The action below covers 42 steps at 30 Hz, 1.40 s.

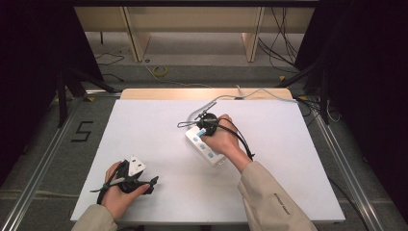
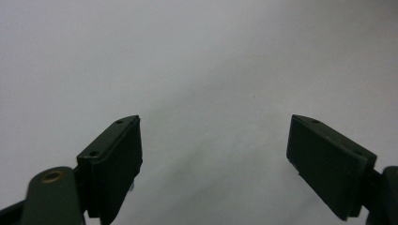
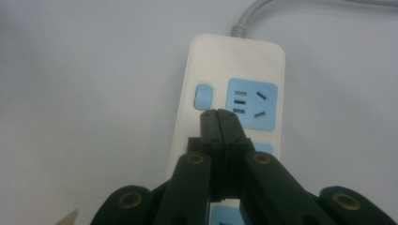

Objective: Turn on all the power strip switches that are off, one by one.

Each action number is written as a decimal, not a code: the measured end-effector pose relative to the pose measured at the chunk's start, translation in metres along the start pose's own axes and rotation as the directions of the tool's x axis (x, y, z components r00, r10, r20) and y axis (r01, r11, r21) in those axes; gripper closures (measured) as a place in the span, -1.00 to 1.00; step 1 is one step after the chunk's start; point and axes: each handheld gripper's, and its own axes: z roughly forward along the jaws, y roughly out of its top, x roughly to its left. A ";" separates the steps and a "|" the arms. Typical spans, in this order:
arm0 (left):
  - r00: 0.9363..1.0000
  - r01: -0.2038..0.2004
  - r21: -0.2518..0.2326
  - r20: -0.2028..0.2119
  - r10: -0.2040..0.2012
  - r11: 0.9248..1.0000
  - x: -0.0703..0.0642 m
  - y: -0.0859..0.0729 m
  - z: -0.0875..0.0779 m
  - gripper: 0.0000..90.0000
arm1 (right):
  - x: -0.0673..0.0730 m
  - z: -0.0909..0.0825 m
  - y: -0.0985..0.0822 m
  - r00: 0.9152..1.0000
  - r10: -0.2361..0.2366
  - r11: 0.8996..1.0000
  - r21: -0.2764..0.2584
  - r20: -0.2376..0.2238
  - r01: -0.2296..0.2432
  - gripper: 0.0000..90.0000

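Strip: rigid, light, slick; we'd grip its long sides. Right gripper pressed together, empty; left gripper spread.

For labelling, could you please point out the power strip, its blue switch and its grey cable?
power strip [image 3: 225, 56]: right gripper view, bare white top end.
blue switch [image 3: 203, 96]: right gripper view, button face.
grey cable [image 3: 248, 14]: right gripper view, near the strip.

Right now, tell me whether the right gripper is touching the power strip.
Cannot tell. In the right gripper view the right gripper, its jaws shut together, overlaps the power strip beside the blue switch, but neither that view nor the high view shows contact or a gap.
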 end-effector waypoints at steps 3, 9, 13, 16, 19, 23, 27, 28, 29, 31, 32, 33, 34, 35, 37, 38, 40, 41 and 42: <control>1.000 0.000 0.000 0.000 0.000 1.000 0.000 0.000 0.000 -0.59 | 0.000 -0.001 -0.002 1.000 0.004 1.000 0.000 -0.001 -0.004 1.00; 1.000 0.002 -0.001 0.000 -0.002 1.000 0.000 0.000 0.000 -0.59 | 0.000 -0.003 -0.006 1.000 -0.001 1.000 0.006 -0.004 0.001 1.00; 1.000 0.000 0.001 0.000 0.000 1.000 0.000 0.000 0.000 -0.59 | 0.000 -0.004 -0.008 1.000 0.005 1.000 0.013 -0.005 -0.005 1.00; 1.000 -0.001 0.001 0.000 0.001 1.000 0.000 0.000 -0.001 -0.59 | 0.000 -0.005 -0.010 1.000 0.005 1.000 0.012 -0.004 -0.005 1.00; 1.000 0.000 0.001 -0.001 0.000 1.000 0.000 0.000 0.000 -0.59 | 0.001 -0.008 -0.012 1.000 -0.001 1.000 0.010 -0.007 0.001 1.00; 1.000 -0.001 0.001 -0.001 0.001 1.000 0.000 0.000 -0.001 -0.59 | 0.003 -0.009 -0.013 1.000 0.003 1.000 0.011 -0.008 -0.003 1.00; 1.000 -0.002 0.001 -0.001 0.002 1.000 0.000 0.000 -0.001 -0.59 | 0.003 -0.010 -0.014 1.000 -0.004 1.000 0.007 -0.004 0.004 1.00; 1.000 -0.002 0.002 -0.001 0.002 1.000 0.000 0.000 -0.001 -0.59 | 0.003 -0.010 -0.015 1.000 -0.005 1.000 0.007 -0.004 0.005 1.00; 1.000 -0.003 0.002 -0.001 0.003 1.000 0.000 0.000 -0.001 -0.59 | 0.003 -0.010 -0.015 1.000 0.001 1.000 0.007 -0.003 -0.001 1.00; 1.000 -0.004 0.003 -0.001 0.004 1.000 0.000 0.000 -0.001 -0.59 | 0.004 -0.010 -0.017 1.000 -0.001 1.000 0.016 -0.008 0.001 1.00; 1.000 -0.001 -0.001 -0.001 0.001 1.000 0.000 0.000 -0.001 -0.59 | 0.004 -0.010 -0.018 1.000 0.002 1.000 0.018 -0.007 -0.002 1.00; 1.000 -0.001 0.000 -0.001 0.001 1.000 0.000 0.000 -0.001 -0.59 | 0.004 -0.010 -0.019 1.000 0.000 1.000 0.022 -0.010 0.000 1.00; 1.000 0.000 0.000 -0.001 0.000 1.000 0.000 0.000 -0.001 -0.59 | 0.004 -0.010 -0.020 1.000 -0.002 1.000 0.022 -0.011 0.003 1.00; 1.000 -0.001 0.001 -0.001 0.001 1.000 0.000 0.000 -0.001 -0.59 | 0.005 -0.010 -0.023 1.000 0.002 1.000 0.026 -0.014 -0.002 1.00; 1.000 -0.004 0.004 -0.001 0.004 1.000 0.000 0.000 -0.001 -0.59 | 0.004 -0.011 -0.024 1.000 0.001 1.000 0.031 -0.014 -0.001 1.00; 1.000 -0.005 0.003 -0.001 0.005 1.000 0.000 0.000 -0.001 -0.59 | 0.005 -0.011 -0.025 1.000 0.003 0.999 0.033 -0.017 -0.002 1.00; 1.000 -0.005 0.002 -0.002 0.005 1.000 0.000 0.000 -0.001 -0.59 | 0.005 -0.013 -0.028 1.000 0.001 0.999 0.038 -0.022 -0.001 1.00; 1.000 -0.005 0.003 -0.002 0.005 1.000 0.000 0.000 -0.001 -0.59 | 0.006 -0.013 -0.029 1.000 0.001 0.999 0.040 -0.024 0.000 1.00; 1.000 -0.005 0.003 -0.002 0.005 1.000 0.000 0.000 -0.001 -0.59 | 0.007 -0.013 -0.031 1.000 0.002 0.999 0.044 -0.026 -0.001 1.00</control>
